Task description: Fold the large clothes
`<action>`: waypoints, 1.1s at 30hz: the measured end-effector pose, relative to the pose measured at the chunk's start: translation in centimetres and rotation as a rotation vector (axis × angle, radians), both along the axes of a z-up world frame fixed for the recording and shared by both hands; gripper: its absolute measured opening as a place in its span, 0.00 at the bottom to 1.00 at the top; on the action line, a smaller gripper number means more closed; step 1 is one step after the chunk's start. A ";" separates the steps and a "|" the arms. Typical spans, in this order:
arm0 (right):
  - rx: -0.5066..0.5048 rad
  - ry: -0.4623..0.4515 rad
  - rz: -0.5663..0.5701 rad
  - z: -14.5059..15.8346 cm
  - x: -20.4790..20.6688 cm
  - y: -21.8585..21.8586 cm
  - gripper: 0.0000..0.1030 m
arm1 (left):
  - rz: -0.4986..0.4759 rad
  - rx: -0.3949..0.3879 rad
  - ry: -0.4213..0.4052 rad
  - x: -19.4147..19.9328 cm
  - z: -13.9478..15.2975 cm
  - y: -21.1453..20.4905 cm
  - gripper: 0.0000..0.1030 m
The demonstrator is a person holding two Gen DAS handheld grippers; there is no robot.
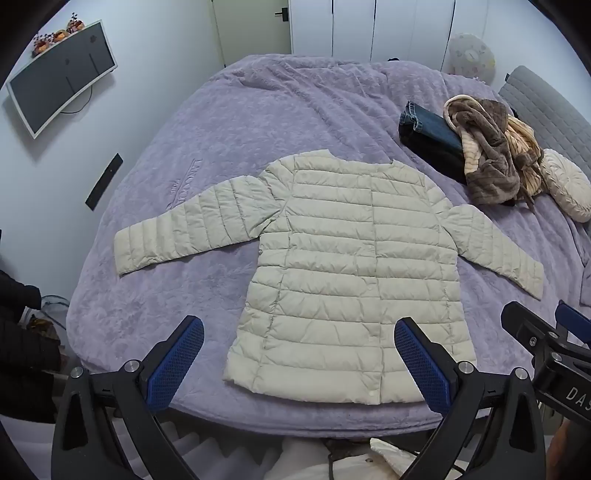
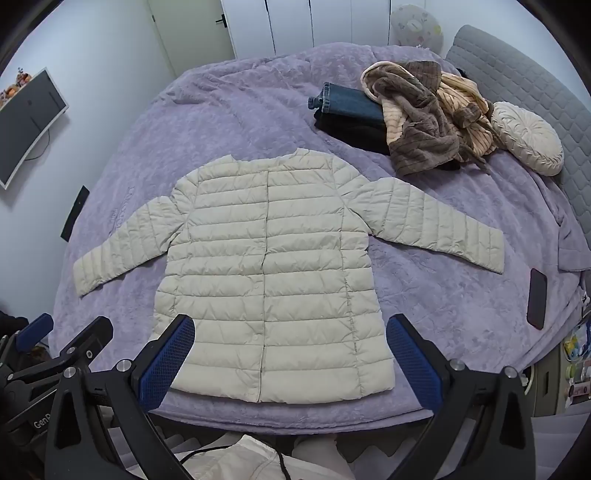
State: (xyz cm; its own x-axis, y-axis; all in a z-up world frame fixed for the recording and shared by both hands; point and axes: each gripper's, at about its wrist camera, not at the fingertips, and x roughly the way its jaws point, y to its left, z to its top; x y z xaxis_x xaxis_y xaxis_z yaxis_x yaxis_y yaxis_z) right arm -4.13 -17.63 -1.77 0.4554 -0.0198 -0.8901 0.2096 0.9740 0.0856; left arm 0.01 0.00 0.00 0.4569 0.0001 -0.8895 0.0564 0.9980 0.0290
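The left gripper (image 1: 299,360) hangs above the near edge of the bed with its blue-padded fingers (image 1: 176,369) spread wide and nothing between them; the hem of the jacket lies below the gap, untouched. The right gripper (image 2: 290,360) is beside it, jaws just as wide and empty, over the same hem. Each shows at the edge of the other's view, close together but apart.

The cream quilted jacket (image 1: 347,266) lies flat on the lilac bedspread (image 1: 221,122), front side up with its snap placket closed down the middle, the collar end away from the grippers and the hem near the bed's front edge. Both sleeves are spread outward and slightly toward the hem, resting on the cover.

Beyond the jacket's right shoulder, well apart from it, sits a stack of folded jeans (image 2: 351,107) on darker garments, with a rumpled brown and tan fleece robe (image 2: 428,118) draped partly over it. A round pleated cream cushion (image 2: 528,138) lies just beside the robe, against the grey padded headboard (image 2: 535,96). A dark phone (image 2: 536,302) rests on the cover near the bed's right edge, beyond the right sleeve's cuff.

A monitor (image 1: 62,77) is mounted on the left wall, and white wardrobe doors (image 1: 332,26) stand behind the bed.
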 end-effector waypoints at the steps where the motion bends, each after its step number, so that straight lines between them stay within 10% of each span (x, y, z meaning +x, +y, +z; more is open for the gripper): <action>1: 0.000 0.000 0.000 0.0 0.0 0.0 1.00 | 0.000 0.001 0.002 0.0 0.0 0.0 1.00; 33: 0.004 0.007 0.001 -0.3 0.6 0.0 1.00 | -0.001 0.004 -0.002 0.0 -0.1 0.1 1.00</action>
